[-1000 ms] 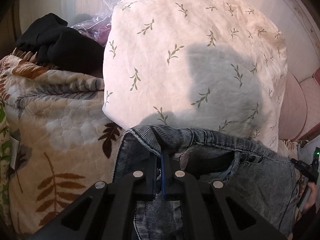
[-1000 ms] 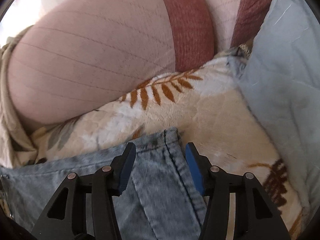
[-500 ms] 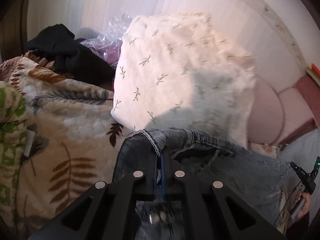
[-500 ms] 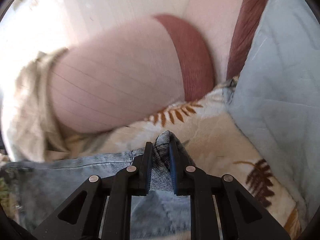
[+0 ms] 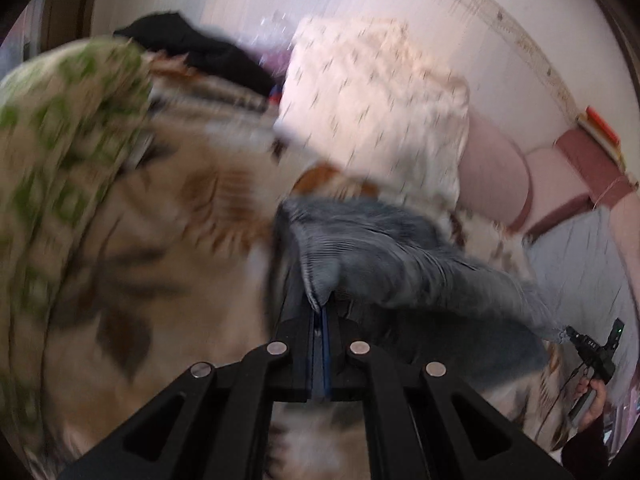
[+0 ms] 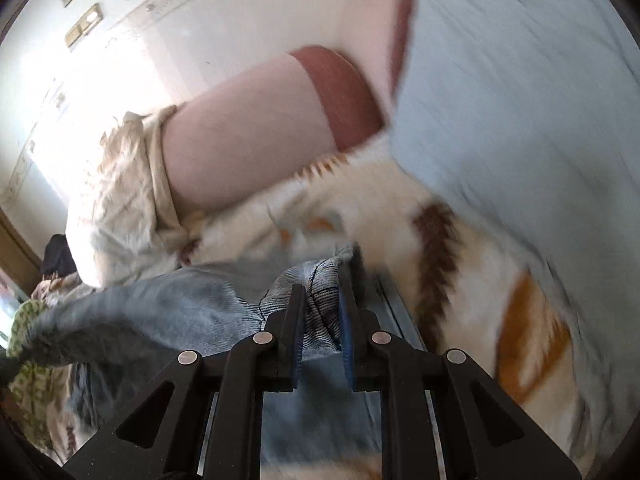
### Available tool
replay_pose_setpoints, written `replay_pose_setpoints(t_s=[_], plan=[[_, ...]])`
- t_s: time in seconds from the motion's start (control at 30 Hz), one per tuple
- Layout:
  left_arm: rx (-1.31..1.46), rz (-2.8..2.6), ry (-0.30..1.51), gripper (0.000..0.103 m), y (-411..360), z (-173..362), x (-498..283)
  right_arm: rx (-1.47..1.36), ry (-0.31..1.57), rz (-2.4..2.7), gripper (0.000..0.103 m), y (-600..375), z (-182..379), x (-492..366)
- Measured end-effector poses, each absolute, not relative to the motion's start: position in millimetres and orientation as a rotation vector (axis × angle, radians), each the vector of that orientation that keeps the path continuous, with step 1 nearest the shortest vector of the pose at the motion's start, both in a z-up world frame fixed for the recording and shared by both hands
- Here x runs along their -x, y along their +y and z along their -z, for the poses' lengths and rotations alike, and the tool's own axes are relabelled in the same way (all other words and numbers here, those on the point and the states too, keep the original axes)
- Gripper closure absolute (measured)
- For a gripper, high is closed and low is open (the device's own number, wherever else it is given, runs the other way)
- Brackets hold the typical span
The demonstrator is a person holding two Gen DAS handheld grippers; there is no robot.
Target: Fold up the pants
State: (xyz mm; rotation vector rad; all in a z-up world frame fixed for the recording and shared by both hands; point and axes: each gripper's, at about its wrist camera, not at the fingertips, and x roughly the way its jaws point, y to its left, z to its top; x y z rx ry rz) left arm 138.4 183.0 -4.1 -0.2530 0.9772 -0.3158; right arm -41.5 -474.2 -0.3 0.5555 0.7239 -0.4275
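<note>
The blue denim pants (image 5: 384,256) hang stretched between my two grippers above a leaf-print blanket (image 5: 168,248). My left gripper (image 5: 320,312) is shut on one corner of the waistband. My right gripper (image 6: 322,300) is shut on the other corner of the pants (image 6: 188,304), with bunched denim between its fingers. In the left wrist view the right gripper (image 5: 592,350) shows at the far right, at the end of the stretched cloth. Both views are blurred by motion.
A white pillow with a leaf print (image 5: 372,108) and a pink bolster (image 5: 492,172) lie at the head of the bed. A green-patterned quilt (image 5: 68,128) is at the left, black clothes (image 5: 192,48) behind it. A pale blue quilt (image 6: 512,92) lies at the right.
My right gripper closed on the pants' corner. Both grippers then lifted the waistband off the blanket and pulled back from the pillows, with the denim drawn taut between them.
</note>
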Motion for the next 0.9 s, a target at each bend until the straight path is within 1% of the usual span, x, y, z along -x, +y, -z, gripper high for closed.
replay_pose_setpoints(t_s=[0.1,0.17,0.27,0.33,0.37,0.4,0.47,0.53,0.57,0.6,0.73,0.8,0.9], plan=[[0.246,0.302,1.054,0.098,185.7,35.4,-120.7,-0.632,0.774,0.44,0.088,-477.7,29.9,70.8],[0.239,0.279,1.099,0.098,187.6,53.0,-109.8,-0.681,0.856,0.434,0.088,-477.5,54.4,81.9],[0.247,0.281,1.109,0.098,192.7,60.8,-97.2,-0.712,0.903,0.447,0.086,-475.2,72.2,99.6],[0.244,0.286,1.093,0.098,193.3,53.0,-93.8,-0.713,0.9,0.451,0.083,-474.5,68.6,103.3],[0.235,0.287,1.078,0.097,192.8,46.3,-92.3,-0.704,0.906,0.46,0.078,-474.6,64.6,103.3],[0.221,0.282,1.064,0.097,192.6,38.9,-91.2,-0.69,0.914,0.475,0.07,-474.4,59.8,102.3],[0.17,0.228,1.026,0.097,193.3,24.7,-87.3,-0.651,0.922,0.515,0.065,-475.5,46.2,101.9],[0.122,0.153,0.981,0.097,199.7,12.8,-83.5,-0.611,0.891,0.524,0.063,-475.0,30.8,104.3],[0.128,0.12,0.965,0.097,205.4,8.4,-82.1,-0.591,0.872,0.523,0.059,-474.2,21.6,102.8],[0.145,0.101,0.95,0.097,211.1,4.1,-81.2,-0.588,0.86,0.519,0.052,-476.3,16.5,102.3],[0.182,0.117,0.879,0.097,203.0,-14.0,-79.5,-0.635,0.801,0.471,0.047,-486.1,3.6,77.0],[0.192,0.169,0.859,0.097,180.4,-18.8,-82.9,-0.689,0.792,0.455,0.046,-494.5,7.3,55.2],[0.199,0.259,0.858,0.097,135.9,-15.4,-92.3,-0.797,0.816,0.452,0.046,-512.9,27.6,24.1]])
